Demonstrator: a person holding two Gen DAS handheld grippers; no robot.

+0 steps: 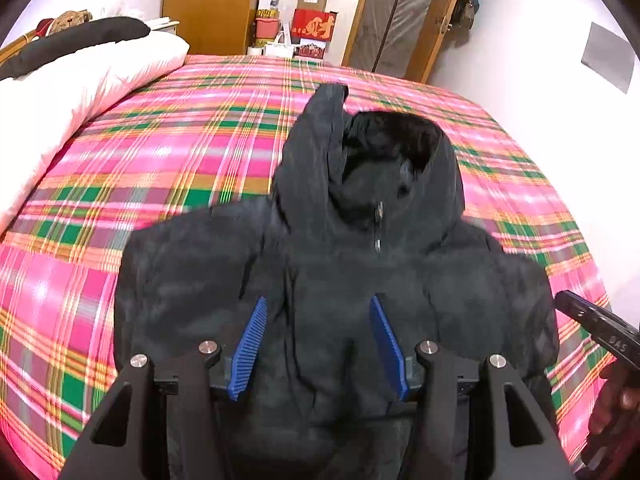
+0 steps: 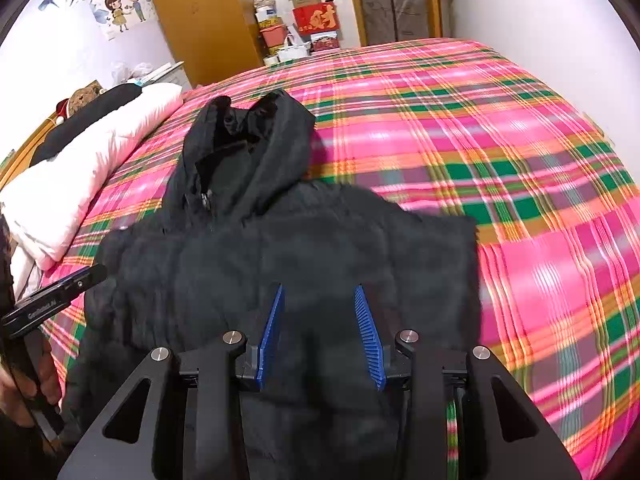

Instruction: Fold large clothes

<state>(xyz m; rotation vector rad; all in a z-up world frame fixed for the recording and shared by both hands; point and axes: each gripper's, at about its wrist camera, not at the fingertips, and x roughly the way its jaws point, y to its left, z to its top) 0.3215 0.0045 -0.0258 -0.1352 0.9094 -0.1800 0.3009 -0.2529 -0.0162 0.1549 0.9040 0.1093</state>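
A black hooded puffer jacket (image 1: pixel 360 240) (image 2: pixel 280 240) lies front up on the pink plaid bed cover (image 1: pixel 180 140) (image 2: pixel 480 140), zipped, with its hood (image 1: pixel 400 148) (image 2: pixel 248 140) pointing away from me. One sleeve (image 1: pixel 320 128) lies up along the hood. My left gripper (image 1: pixel 318 300) hovers over the jacket's lower chest; its blue pads (image 1: pixel 252 348) stand wide apart and press on nothing. My right gripper (image 2: pixel 319 288) is over the jacket's right half, its pads (image 2: pixel 370 340) apart with only the cloth below showing between them. Each gripper shows at the edge of the other's view.
A white duvet (image 1: pixel 80 80) (image 2: pixel 80 172) with a dark garment (image 1: pixel 80 38) on it lies along the bed's left side. Beyond the bed stand a wooden wardrobe (image 1: pixel 208 4), stacked boxes (image 1: pixel 312 24) and a door (image 1: pixel 400 16). A hand (image 1: pixel 616 400) (image 2: pixel 24 384) holds each gripper.
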